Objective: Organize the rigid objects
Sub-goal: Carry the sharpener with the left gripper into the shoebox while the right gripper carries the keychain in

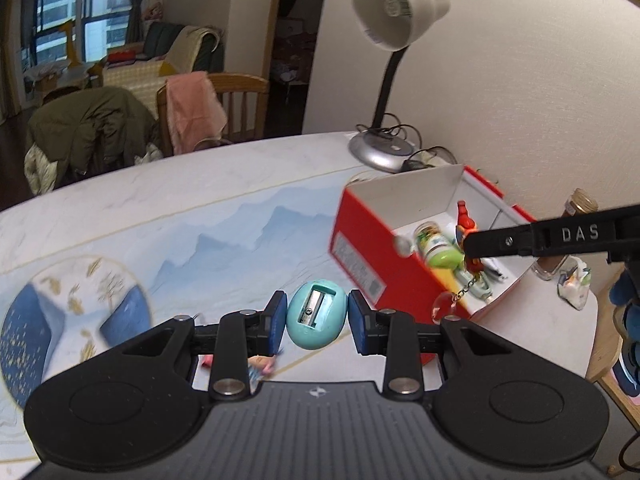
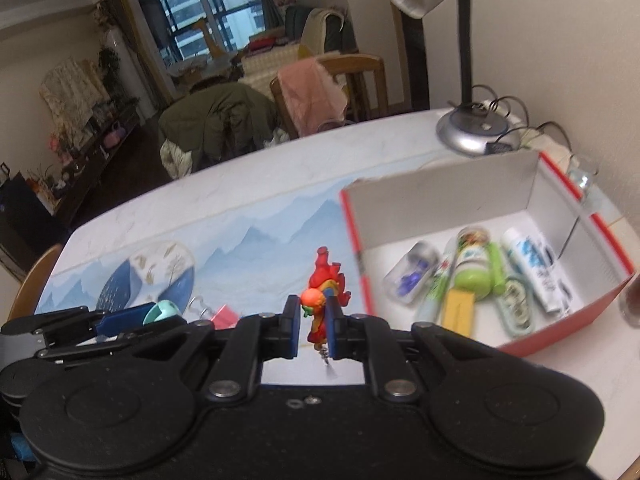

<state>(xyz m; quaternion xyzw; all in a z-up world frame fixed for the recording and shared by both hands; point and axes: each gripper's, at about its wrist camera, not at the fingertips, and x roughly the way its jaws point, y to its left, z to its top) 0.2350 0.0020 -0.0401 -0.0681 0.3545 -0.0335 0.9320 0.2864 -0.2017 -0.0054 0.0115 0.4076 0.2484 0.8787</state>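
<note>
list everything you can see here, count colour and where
pencil sharpener: 1, teal egg-shaped, held between left claw's pads
figurine keychain: 1, red and orange, held in right claw
box: 1, red outside, white inside, table's right
bottles and tubes: several, green, white, clear, lying in box
binder clip: 1, red, on table
desk lamp: 1, white shade, silver base, behind box
table: 1, white with blue mountain print
left claw: 1, black
right claw: 1, black

Even, soft indoor light fills both fisheye views with only faint shadows, the window (image 1: 76, 20) dark and bluish, straight lines such as the worktop (image 1: 200, 200) edge bowing toward the frame borders, and motion blur smearing the red box (image 2: 480, 248) and lamp (image 1: 396, 12).
</note>
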